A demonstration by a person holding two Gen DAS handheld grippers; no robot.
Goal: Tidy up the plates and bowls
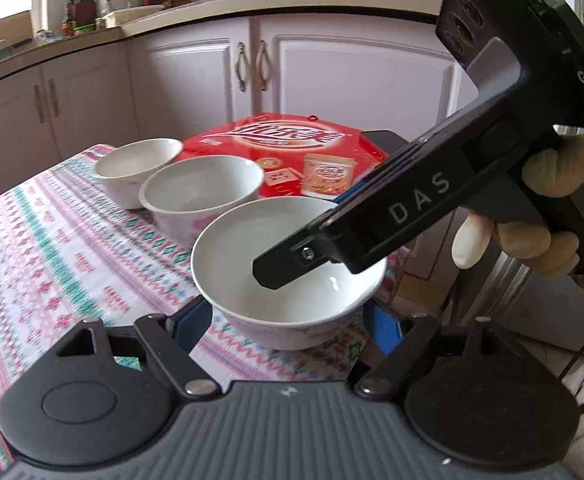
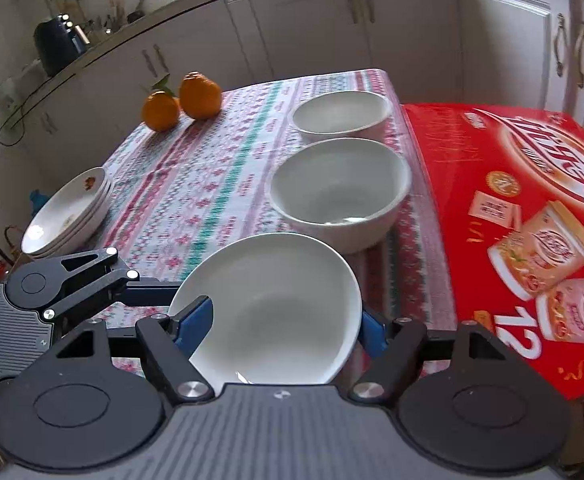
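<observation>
Three white bowls in a row on the patterned cloth of the surface (image 1: 51, 240), just beside a red instant-noodle carton (image 1: 292, 148). Closest to both cameras, the nearest bowl (image 1: 247, 240), empty and set between both pairs of tongs. Left tongs (image 1: 289, 322) low on either side of its base, blue pads pressed against the lower wall, clamped on it. Right tongs (image 2: 283, 324) reaching in from the right in a gloved hand (image 1: 548, 216), straddling the rim: one black finger (image 1: 279, 268) down inside the bowl, the other outside the far wall; cannot tell whether these pads actually press on the bowl. From the right wrist, rim looks tipped slightly toward the camera. Behind it the middle bowl (image 1: 201, 196), near it but apart, then the far bowl (image 1: 135, 164), touching or nearly touching the middle one. Across the cloth, well apart from the bowls, a stack of plates (image 2: 67, 216) at the surface's edge, and two oranges (image 2: 199, 96) side by side near the far corner. Kitchen cabinets beyond.
</observation>
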